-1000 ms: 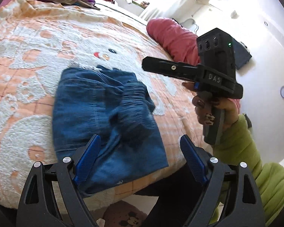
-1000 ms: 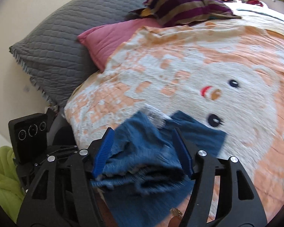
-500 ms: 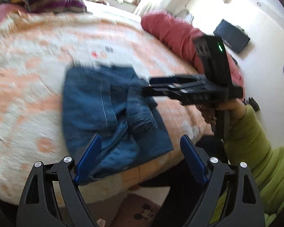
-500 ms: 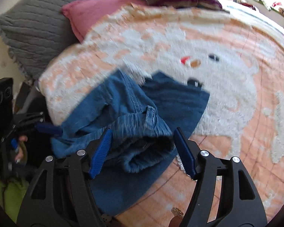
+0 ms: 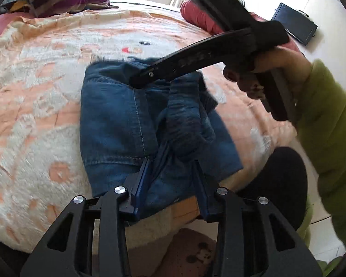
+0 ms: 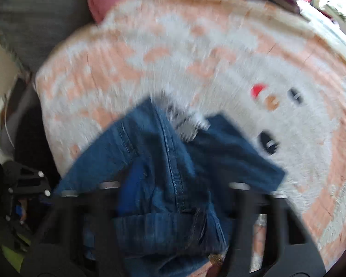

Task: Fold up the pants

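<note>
- Left wrist view: the jeans (image 5: 126, 124) lie partly folded on the peach-and-white blanket (image 5: 34, 115) at the bed's near edge. Their long axis runs roughly 6 to 12 o'clock, straight away from the left gripper (image 5: 171, 175).
- Left gripper's jaws have just been closing and now sit narrow, with a bunched fold of denim between the blue pads. Looks like they're pinching the near hem.
- Right gripper (image 5: 147, 78) comes in from 2 o'clock, over the far end of the jeans near the rolled waistband (image 5: 184, 120). Its jaws have just been closing too, with denim between them, but the right wrist view is too blurry to confirm the pinch.
- My guess: left hand's nearer the hem, so that end gets lifted toward 12 o'clock.
</note>
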`<state>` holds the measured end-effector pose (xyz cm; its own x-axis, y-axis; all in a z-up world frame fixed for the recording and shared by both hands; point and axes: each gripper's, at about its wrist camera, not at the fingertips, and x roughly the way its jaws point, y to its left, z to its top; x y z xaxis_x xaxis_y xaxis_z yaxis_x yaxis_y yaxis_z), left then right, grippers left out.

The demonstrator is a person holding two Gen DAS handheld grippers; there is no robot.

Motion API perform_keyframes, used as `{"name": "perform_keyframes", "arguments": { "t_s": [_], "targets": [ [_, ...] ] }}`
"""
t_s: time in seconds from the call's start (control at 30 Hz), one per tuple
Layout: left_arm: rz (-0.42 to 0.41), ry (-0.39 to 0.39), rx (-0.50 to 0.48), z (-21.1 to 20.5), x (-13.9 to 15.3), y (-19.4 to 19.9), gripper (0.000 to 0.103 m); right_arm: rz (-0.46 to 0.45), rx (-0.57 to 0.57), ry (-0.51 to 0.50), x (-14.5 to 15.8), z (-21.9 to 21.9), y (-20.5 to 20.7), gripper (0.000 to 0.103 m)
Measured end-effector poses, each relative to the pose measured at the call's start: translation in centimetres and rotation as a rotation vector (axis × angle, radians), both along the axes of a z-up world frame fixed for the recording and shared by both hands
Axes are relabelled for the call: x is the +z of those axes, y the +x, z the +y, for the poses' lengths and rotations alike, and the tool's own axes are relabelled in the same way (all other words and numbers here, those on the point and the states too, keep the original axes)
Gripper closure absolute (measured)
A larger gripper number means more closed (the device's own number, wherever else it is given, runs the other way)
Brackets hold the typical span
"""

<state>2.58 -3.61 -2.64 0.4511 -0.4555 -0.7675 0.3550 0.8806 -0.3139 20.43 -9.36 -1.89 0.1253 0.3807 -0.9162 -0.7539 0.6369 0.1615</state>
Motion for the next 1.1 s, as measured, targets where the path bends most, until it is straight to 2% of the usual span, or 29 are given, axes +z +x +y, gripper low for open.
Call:
{"name": "perform_keyframes", "arguments": {
  "t_s": [0.07,0.2,0.3,0.37,0.43,0.5,0.6,0.7,0.87,0.9,0.93,1.1],
  "targets": [
    [-0.014,0.009,-0.008,0.0,0.1,-0.3,0.069,-0.038,0.006,-0.025,0.0,0.5,-0.7,0.097],
    [-0.010,-0.009,-0.003,0.5,0.4,-0.4,0.069,-0.183,0.000,-0.080,1.5,1.7,-1.2,0.098],
    [-0.005,-0.018,0.004,0.7,0.3,-0.2,0.069,-0.198,0.002,-0.163,-0.6,2.7,0.0,0.098],
    [-0.004,-0.017,0.005,0.8,0.4,-0.2,0.067,-0.179,-0.012,-0.162,-1.5,2.8,0.3,0.097],
    [0.005,-0.023,0.005,0.8,0.3,-0.1,0.067,-0.192,-0.030,-0.128,-0.8,2.4,0.1,0.095],
    [0.002,-0.022,0.001,0.7,0.4,-0.2,0.067,-0.200,-0.070,-0.036,1.2,0.8,-0.4,0.077],
    [0.002,-0.030,0.000,0.7,0.7,-0.3,0.061,-0.230,-0.110,0.044,3.7,-1.0,-1.5,0.066],
    [-0.009,-0.030,-0.007,0.5,1.3,-0.7,0.052,-0.251,-0.117,0.095,5.5,-2.5,-3.2,0.063],
    [-0.036,-0.027,0.000,1.1,2.9,-1.6,0.047,-0.261,-0.120,0.189,7.3,-4.4,-6.5,0.063],
    [-0.045,-0.030,0.010,1.5,3.3,-1.8,0.036,-0.262,-0.119,0.197,7.4,-4.5,-6.9,0.063],
    [-0.062,-0.033,0.028,2.3,3.9,-2.0,0.033,-0.263,-0.112,0.213,7.6,-4.8,-7.7,0.063],
    [-0.121,-0.019,0.153,6.4,5.8,-1.6,0.033,-0.244,-0.066,0.247,7.0,-5.3,-10.9,0.063]
  ]
}}
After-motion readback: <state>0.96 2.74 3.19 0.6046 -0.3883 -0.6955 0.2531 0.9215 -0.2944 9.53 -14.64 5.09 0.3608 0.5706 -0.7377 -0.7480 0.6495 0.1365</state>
